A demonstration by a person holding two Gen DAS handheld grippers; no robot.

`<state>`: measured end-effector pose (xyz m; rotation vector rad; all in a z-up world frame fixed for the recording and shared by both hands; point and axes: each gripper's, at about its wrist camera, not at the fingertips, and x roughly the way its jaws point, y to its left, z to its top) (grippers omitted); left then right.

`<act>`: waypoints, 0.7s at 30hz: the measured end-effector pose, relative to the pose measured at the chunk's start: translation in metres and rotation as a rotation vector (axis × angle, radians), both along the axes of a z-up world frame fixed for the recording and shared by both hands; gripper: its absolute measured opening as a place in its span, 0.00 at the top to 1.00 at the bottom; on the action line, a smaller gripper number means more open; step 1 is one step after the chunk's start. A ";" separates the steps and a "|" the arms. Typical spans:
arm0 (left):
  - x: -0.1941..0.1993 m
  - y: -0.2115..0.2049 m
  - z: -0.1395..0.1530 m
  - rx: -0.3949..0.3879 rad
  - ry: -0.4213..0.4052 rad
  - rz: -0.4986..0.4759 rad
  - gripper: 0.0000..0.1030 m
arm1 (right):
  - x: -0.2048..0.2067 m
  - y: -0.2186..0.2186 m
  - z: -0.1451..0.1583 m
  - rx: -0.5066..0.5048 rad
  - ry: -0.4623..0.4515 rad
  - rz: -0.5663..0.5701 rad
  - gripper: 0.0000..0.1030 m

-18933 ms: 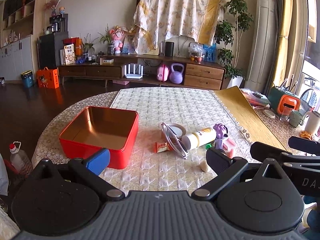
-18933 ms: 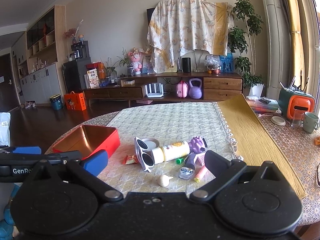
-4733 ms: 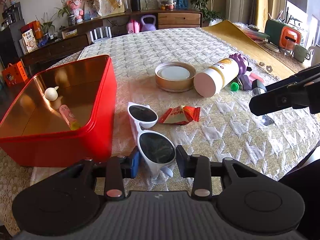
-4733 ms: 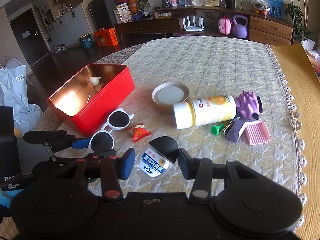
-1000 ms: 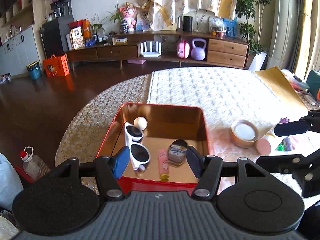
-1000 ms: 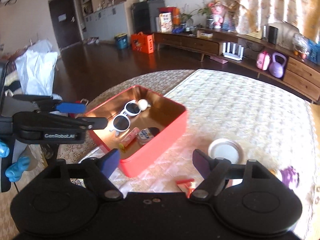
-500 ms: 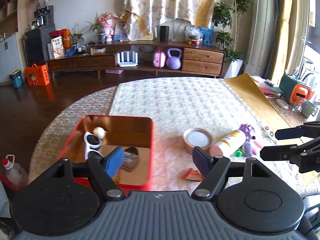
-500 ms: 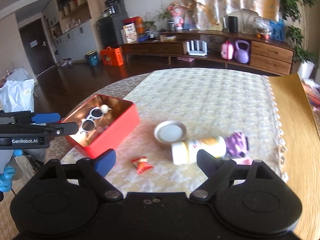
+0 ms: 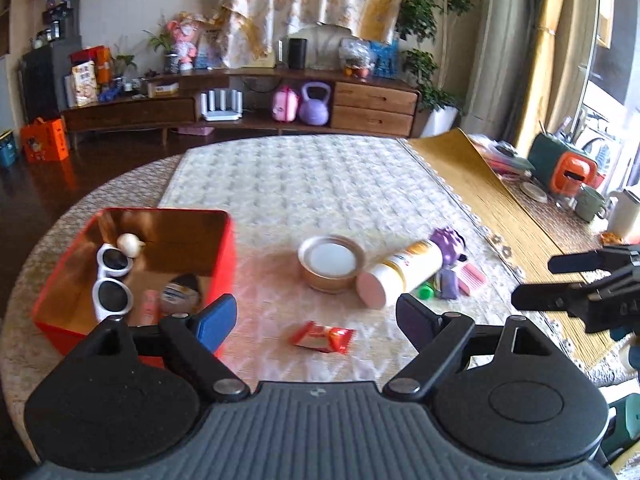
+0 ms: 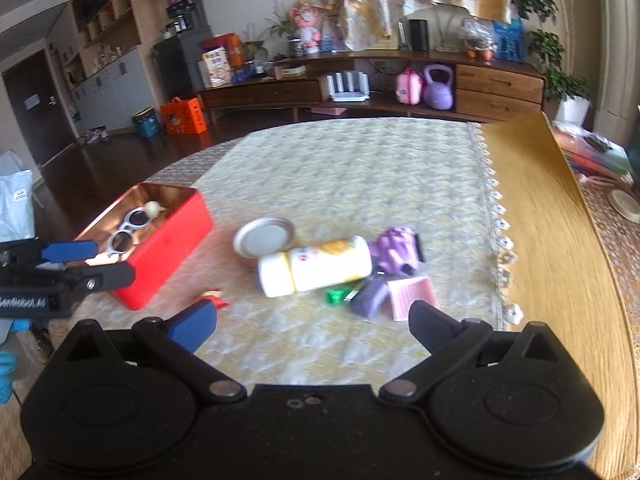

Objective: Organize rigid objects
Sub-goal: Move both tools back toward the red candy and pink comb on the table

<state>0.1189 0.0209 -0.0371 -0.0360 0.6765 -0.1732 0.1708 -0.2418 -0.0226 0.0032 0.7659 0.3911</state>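
Sunglasses [image 9: 112,280] lay inside the red box [image 9: 224,248] in the left view, and the left gripper [image 9: 316,316] was opening its fingers over a candy [image 9: 323,336], holding nothing.

Right view: right gripper [image 10: 312,320] fingers were opening, empty, near the bottle [image 10: 316,266] right of the box. Best to grab its middle.

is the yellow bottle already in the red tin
No, the yellow bottle lies on its side on the tablecloth beside the round lid, outside the red tin.
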 end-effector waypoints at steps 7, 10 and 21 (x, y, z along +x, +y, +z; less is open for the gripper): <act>0.019 -0.023 -0.024 0.029 0.053 -0.023 0.16 | 0.022 -0.017 -0.024 -0.043 0.044 -0.043 0.01; 0.030 -0.026 -0.037 0.035 0.086 -0.036 0.16 | 0.033 -0.023 -0.036 -0.053 0.067 -0.054 0.01; 0.059 -0.030 -0.081 0.071 0.179 -0.059 0.16 | 0.068 -0.030 -0.070 -0.117 0.116 -0.046 0.09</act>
